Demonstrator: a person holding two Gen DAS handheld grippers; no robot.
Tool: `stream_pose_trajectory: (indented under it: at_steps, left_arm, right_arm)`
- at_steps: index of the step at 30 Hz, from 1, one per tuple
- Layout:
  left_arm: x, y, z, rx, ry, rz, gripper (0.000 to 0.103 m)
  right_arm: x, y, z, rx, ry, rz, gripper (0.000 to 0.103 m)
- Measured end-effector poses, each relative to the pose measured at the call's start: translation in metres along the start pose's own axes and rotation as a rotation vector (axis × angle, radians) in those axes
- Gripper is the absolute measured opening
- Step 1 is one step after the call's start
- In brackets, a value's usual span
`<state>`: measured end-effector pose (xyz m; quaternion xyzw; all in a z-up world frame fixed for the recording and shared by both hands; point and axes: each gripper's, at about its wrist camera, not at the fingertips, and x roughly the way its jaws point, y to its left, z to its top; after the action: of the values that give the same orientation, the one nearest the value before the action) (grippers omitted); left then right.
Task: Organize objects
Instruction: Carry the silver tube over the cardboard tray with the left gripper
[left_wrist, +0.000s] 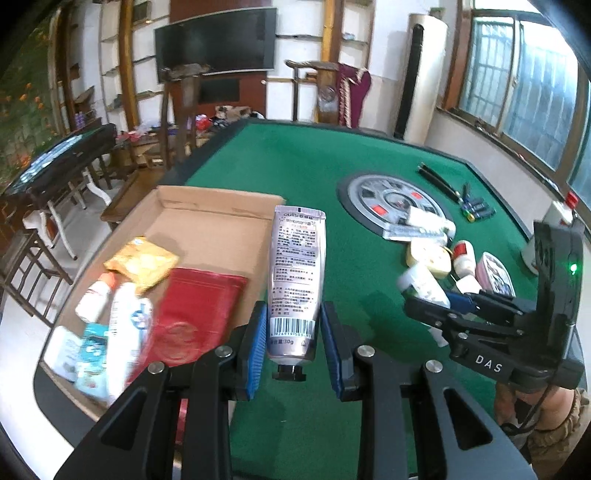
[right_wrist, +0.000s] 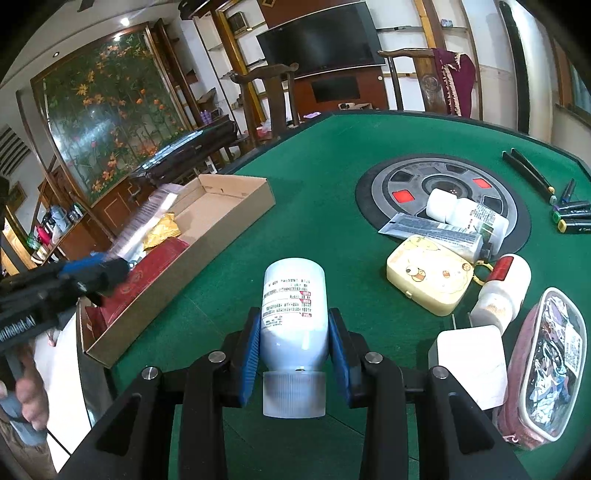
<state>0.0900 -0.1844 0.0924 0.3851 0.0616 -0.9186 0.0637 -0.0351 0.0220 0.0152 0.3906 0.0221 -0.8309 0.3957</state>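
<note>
Green felt covers the bench (left_wrist: 314, 155), with a cardboard box (left_wrist: 207, 218) at its left edge. Left tongs (left_wrist: 293, 347) pinch a silver tube (left_wrist: 297, 273) near its cap, just beside the box; right tongs (right_wrist: 293, 354) clamp a white bottle (right_wrist: 293, 306) above the felt. Held so low, the tube could swing and catch the box wall; the smooth bottle might slip.
</note>
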Motion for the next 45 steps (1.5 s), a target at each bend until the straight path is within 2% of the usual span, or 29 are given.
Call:
stream_pose_trajectory:
  at_steps: [16, 22, 28, 31, 35, 45]
  left_arm:
    - [-0.046, 0.107, -0.002, -0.198, -0.079, 0.161, 0.028]
    - [-0.04, 0.129, -0.007, -0.245, -0.057, 0.164, 0.028]
    - [-0.005, 0.126, -0.002, -0.169, 0.003, 0.175, 0.028]
    - [0.016, 0.124, 0.003, -0.12, 0.047, 0.218, 0.028]
    - [0.027, 0.114, 0.002, -0.051, 0.057, 0.243, 0.028]
    - [0.059, 0.097, -0.003, 0.114, 0.101, 0.375, 0.028]
  right_arm:
    - [0.0, -0.003, -0.002, 0.006, 0.009, 0.007, 0.038]
    - [0.001, -0.003, -0.003, 0.005, 0.011, 0.008, 0.038]
    - [0.001, -0.004, -0.003, 0.008, 0.012, 0.01, 0.038]
    - [0.001, -0.004, -0.003, 0.009, 0.012, 0.011, 0.038]
    - [0.003, -0.005, -0.004, 0.013, 0.016, 0.018, 0.038]
    - [-0.001, -0.002, -0.003, 0.009, 0.005, 0.019, 0.038]
